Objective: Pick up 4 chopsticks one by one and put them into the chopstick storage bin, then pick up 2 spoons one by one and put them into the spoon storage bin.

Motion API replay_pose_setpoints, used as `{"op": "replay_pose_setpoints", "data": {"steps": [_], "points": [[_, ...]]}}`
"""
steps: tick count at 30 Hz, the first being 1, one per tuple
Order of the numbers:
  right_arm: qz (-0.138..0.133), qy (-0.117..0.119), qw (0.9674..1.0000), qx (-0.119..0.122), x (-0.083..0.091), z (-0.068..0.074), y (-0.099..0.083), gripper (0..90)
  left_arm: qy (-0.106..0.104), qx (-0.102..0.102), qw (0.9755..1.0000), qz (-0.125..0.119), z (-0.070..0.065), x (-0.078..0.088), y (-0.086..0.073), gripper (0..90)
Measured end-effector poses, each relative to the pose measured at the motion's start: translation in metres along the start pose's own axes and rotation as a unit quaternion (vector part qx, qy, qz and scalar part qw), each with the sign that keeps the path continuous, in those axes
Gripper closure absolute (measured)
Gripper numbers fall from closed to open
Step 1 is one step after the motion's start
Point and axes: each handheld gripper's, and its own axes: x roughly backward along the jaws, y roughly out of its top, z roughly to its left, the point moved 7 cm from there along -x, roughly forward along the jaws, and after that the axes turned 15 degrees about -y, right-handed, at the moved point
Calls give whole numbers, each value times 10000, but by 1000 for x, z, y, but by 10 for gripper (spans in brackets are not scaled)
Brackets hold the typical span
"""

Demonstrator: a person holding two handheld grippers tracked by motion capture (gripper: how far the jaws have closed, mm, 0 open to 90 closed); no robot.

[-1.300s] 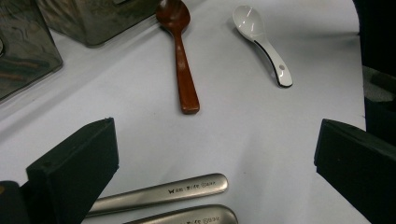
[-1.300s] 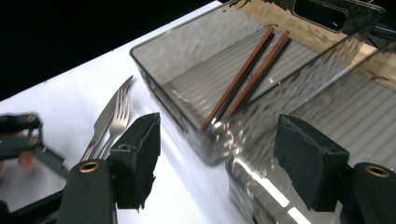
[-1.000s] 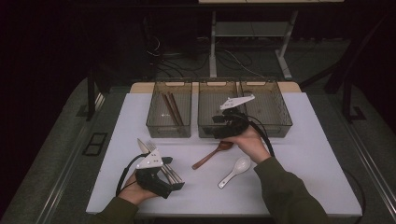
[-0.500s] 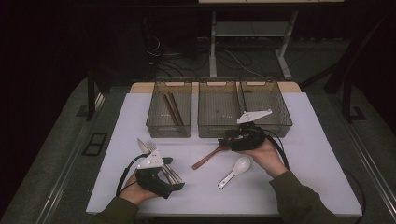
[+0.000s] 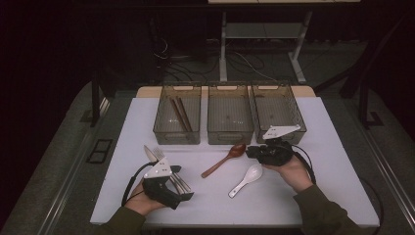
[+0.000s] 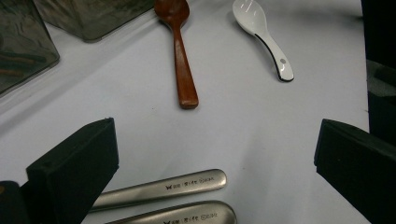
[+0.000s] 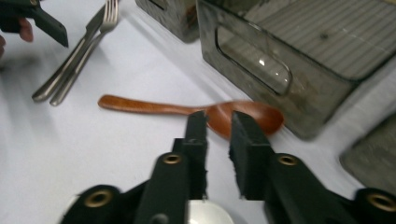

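Note:
A wooden spoon (image 5: 222, 160) (image 6: 182, 60) (image 7: 149, 106) lies on the white table, its bowl toward the bins. My right gripper (image 5: 249, 152) (image 7: 218, 116) hovers at that bowl. Its jaws have just been closing to a narrow gap, and nothing is between them. A white ceramic spoon (image 5: 247, 178) (image 6: 261, 32) lies just in front. My left gripper (image 5: 180, 183) (image 6: 215, 135) rests at the front left, open wide. The steel handles (image 6: 187, 184) of a fork and knife (image 5: 155, 155) (image 7: 79, 51) lie between its jaws, untouched.
Three grey bins stand in a row at the back. The left bin (image 5: 177, 133) holds brown chopsticks (image 5: 178, 113); the middle bin (image 5: 230, 137) and the right bin (image 5: 293, 122) look bare inside. Bare white table (image 5: 323, 171) spreads to the right.
My right gripper came down and toward the person from above the bins to the wooden spoon's bowl, and its jaws narrowed. The left gripper stayed where it was.

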Motion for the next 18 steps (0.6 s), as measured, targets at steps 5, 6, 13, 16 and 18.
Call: {"op": "replay_pose_setpoints", "data": {"steps": [5, 6, 13, 16, 18], "points": [[233, -63, 9997, 104, -4, -5, -13, 899, 4, 0, 10000, -3, 0, 0, 0, 0], [255, -78, 9996, 120, -6, -5, -14, 899, 4, -3, 10000, -4, 0, 0, 0, 0], [535, -105, 9981, 278, -18, -2, -23, 899, 6, -9, 10000, 7, 0, 0, 0, 0], [653, -141, 9972, 330, -23, 0, -27, 899, -3, -21, 10000, 14, 0, 0, 0, 0], [674, -93, 9970, 361, -26, 2, -28, 899, 0, -25, 10000, 10, 0, 0, 0, 0]]}}
